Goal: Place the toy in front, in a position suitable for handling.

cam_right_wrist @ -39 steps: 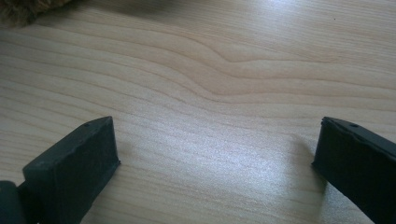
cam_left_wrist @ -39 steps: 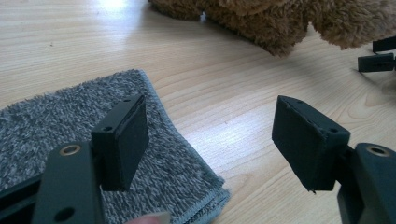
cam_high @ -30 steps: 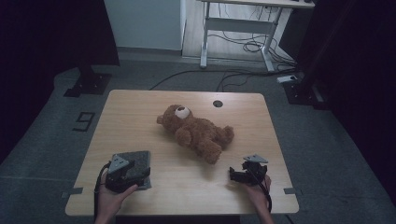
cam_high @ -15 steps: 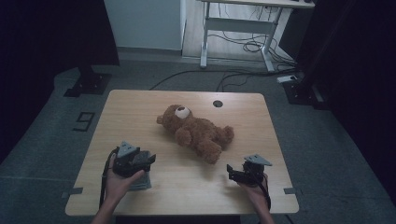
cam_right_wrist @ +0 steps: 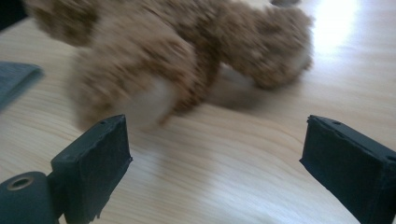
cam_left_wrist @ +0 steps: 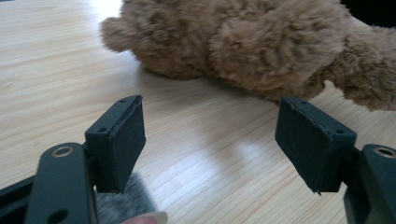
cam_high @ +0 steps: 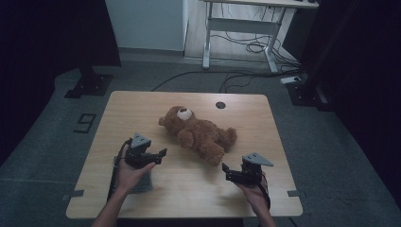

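A brown teddy bear (cam_high: 198, 135) lies on its back in the middle of the wooden table (cam_high: 142, 104), head toward the far left. My left gripper (cam_high: 160, 154) hovers just left of the bear, pointing at it. In the left gripper view the gripper (cam_left_wrist: 210, 121) has just opened its jaws wider, with only bare wood between them and the bear (cam_left_wrist: 243, 42) close ahead. My right gripper (cam_high: 226, 169) is open below the bear's legs. In the right gripper view this gripper (cam_right_wrist: 215, 140) faces the blurred bear (cam_right_wrist: 154, 56), with nothing between its pads.
A grey cloth (cam_high: 139, 182) lies under my left hand near the front edge, and its corner (cam_right_wrist: 16, 79) appears in the right gripper view. A cable hole (cam_high: 220, 104) sits at the table's far edge. A desk frame (cam_high: 241, 28) and floor cables stand behind.
My left gripper has moved off the grey cloth, away from the person and toward the bear. The right gripper has risen a little above the table. The bear has not moved.
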Available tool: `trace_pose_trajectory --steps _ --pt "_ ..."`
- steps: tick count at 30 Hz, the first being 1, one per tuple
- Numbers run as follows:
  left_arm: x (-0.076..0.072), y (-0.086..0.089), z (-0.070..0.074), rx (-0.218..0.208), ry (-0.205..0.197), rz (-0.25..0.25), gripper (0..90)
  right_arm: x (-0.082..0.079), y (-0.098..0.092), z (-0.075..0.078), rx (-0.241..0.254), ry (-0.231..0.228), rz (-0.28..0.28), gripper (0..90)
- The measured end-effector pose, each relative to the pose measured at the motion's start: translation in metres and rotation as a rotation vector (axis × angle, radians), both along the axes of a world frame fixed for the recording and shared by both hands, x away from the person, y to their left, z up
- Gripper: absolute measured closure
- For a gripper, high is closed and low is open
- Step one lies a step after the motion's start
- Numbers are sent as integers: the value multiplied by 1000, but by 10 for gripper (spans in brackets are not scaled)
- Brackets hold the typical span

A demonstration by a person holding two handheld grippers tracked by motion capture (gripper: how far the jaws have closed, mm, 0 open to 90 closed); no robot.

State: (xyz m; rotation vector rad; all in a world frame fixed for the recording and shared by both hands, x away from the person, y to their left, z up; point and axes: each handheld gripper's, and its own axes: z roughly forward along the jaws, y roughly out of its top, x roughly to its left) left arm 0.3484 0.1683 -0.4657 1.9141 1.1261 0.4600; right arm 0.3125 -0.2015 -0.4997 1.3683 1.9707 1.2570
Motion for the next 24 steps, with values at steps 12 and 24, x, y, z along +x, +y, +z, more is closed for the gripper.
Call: trace_pose_trajectory --steps 12,24 --pt "16 -56 -3 34 -26 -58 175 14 29 15 -7 -21 55 95" --pt "38 -81 -15 109 -13 16 419 42 63 5 -61 37 52 144"
